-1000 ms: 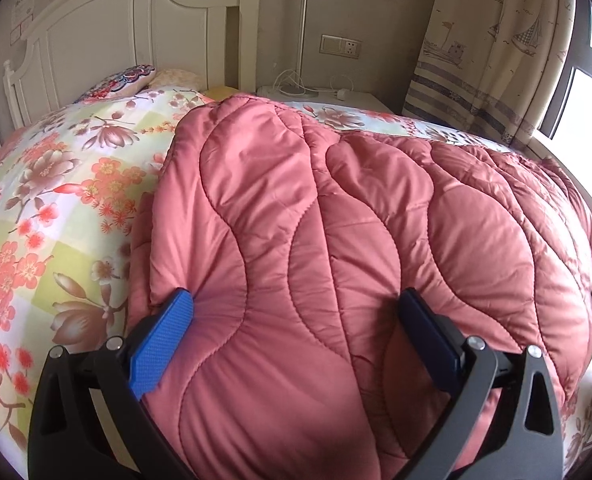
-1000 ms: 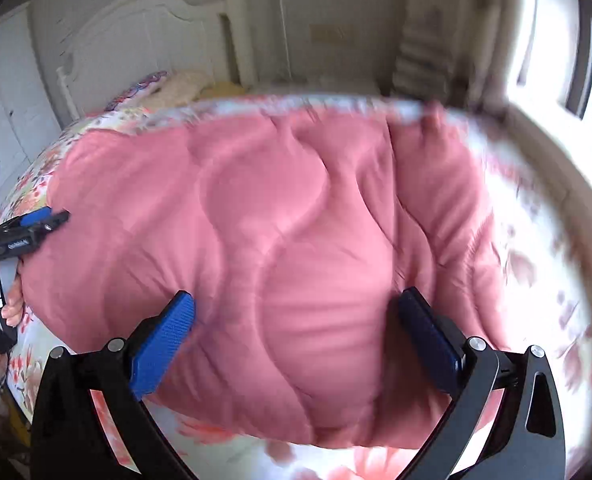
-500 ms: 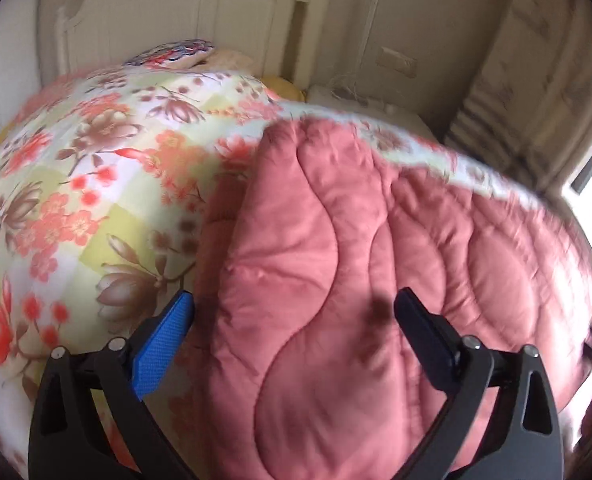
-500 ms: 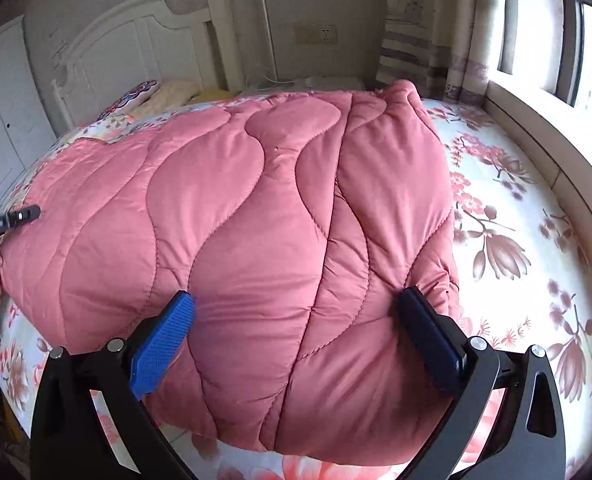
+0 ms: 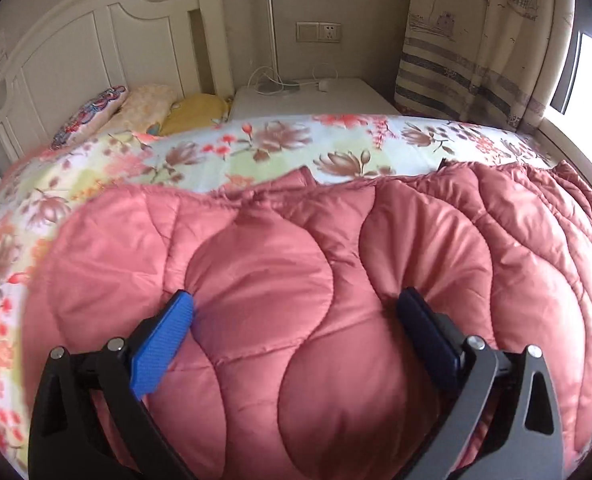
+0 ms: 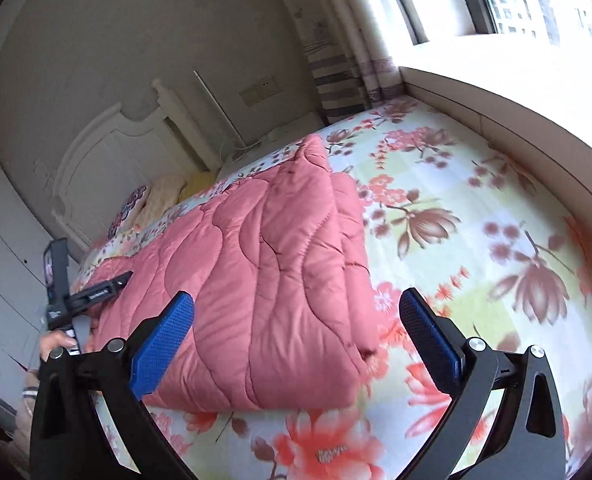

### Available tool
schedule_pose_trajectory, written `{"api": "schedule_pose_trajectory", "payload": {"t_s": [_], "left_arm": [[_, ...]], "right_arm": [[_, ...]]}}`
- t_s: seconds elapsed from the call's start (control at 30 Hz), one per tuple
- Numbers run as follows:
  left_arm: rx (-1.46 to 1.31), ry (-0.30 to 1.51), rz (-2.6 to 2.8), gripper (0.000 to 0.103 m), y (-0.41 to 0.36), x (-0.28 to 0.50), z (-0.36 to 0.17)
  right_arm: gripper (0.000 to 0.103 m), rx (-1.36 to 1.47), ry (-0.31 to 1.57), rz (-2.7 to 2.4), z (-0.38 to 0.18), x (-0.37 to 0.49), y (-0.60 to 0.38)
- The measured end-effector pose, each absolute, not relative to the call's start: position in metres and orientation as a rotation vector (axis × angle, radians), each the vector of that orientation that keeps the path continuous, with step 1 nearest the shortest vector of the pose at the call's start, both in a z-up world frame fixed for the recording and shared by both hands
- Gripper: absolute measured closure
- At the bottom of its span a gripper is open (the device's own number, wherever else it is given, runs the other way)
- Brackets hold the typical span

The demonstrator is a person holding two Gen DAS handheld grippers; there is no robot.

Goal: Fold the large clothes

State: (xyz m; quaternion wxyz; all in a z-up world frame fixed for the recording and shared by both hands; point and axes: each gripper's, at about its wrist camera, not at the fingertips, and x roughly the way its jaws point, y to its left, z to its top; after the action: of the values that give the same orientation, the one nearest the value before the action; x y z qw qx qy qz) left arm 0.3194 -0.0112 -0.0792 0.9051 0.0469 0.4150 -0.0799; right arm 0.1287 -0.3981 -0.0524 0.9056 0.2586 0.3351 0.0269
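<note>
Left claw (image 5: pixel 294 312) spreads wide, its pads pressing into the pink quilted coat (image 5: pixel 336 280) folded on the floral bed (image 6: pixel 476 220) — right claw (image 6: pixel 296 312) gapes wide too, holding nothing, above the coat's near right corner.

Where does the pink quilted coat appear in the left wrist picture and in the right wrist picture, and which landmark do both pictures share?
Left wrist view: the pink quilted coat fills the lower and right part, between and beyond the open jaws.
Right wrist view: the coat lies folded left of centre on the floral bedsheet.
Shared landmark: the white headboard, top left in the first, middle left in the second.
</note>
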Motion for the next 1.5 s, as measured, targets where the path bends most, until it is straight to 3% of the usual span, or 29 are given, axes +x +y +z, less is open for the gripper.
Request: {"api": "schedule_pose_trajectory", "payload": {"t_s": [0.2,0.37,0.6,0.87,0.93,0.97,1.0,1.1,1.27,1.37,1.5], "left_arm": [[0.053,0.866,-0.189,0.002,-0.006,0.323,-0.086],[0.047,0.868,-0.193,0.002,-0.007,0.322,-0.087],[0.013,0.894,-0.220,0.002,-0.002,0.329,-0.091],[-0.006,0.888,-0.201,0.002,0.004,0.331,-0.091],[-0.011,0.884,-0.198,0.002,0.005,0.331,-0.091],[-0.012,0.882,-0.198,0.002,0.005,0.331,-0.090],[-0.014,0.879,-0.199,0.002,0.005,0.330,-0.090],[-0.011,0.876,-0.210,0.002,0.004,0.327,-0.087],[-0.005,0.955,-0.252,0.002,-0.007,0.328,-0.059],[-0.018,0.830,-0.221,0.002,-0.016,0.332,-0.015],[0.122,0.872,-0.190,0.002,-0.058,0.359,-0.022]], "right_arm": [[0.005,0.782,0.835,0.151,-0.094,0.094,-0.403],[0.004,0.738,0.884,0.200,-0.101,0.110,-0.370],[0.004,0.753,0.841,0.251,-0.103,0.173,-0.330],[0.005,0.916,0.609,0.174,-0.102,0.204,-0.320],[0.012,0.888,0.596,0.167,-0.102,0.204,-0.318],[0.027,0.881,0.588,0.166,-0.103,0.201,-0.318],[0.049,0.865,0.577,0.155,-0.105,0.197,-0.319],[0.064,0.875,0.541,0.171,-0.104,0.184,-0.325],[0.065,0.760,0.493,0.167,-0.086,0.153,-0.315],[0.065,0.732,0.475,0.174,-0.076,0.140,-0.314],[0.066,0.705,0.448,0.174,-0.068,0.123,-0.317]]}}
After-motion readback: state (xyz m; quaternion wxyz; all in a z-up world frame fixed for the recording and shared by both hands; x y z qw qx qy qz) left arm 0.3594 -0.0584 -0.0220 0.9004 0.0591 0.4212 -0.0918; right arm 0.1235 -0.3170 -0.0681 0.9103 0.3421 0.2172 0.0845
